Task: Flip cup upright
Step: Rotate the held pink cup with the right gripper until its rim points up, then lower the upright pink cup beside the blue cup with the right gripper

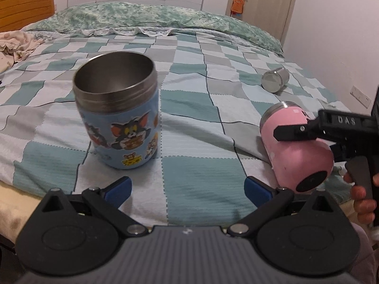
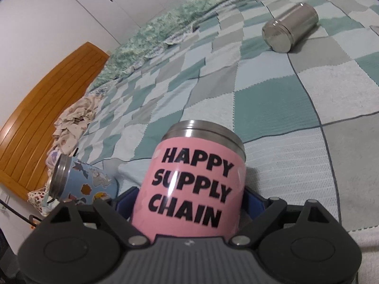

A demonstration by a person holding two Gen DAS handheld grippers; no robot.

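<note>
We see our right hand-held gripper [image 2: 189, 203] clamped on the pink cup [image 2: 189, 179], tilted above the bed [image 2: 272, 99], our left hand-held gripper [image 1: 188, 185] spread wide and empty, blue cartoon cup [image 1: 118, 116] upright, steel cup [image 1: 276, 79] on its side

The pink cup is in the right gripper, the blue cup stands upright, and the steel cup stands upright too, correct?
Not quite: the steel cup lies on its side on the bed, as the right wrist view shows. The right gripper does hold the pink cup, and the blue cup stands upright.
</note>
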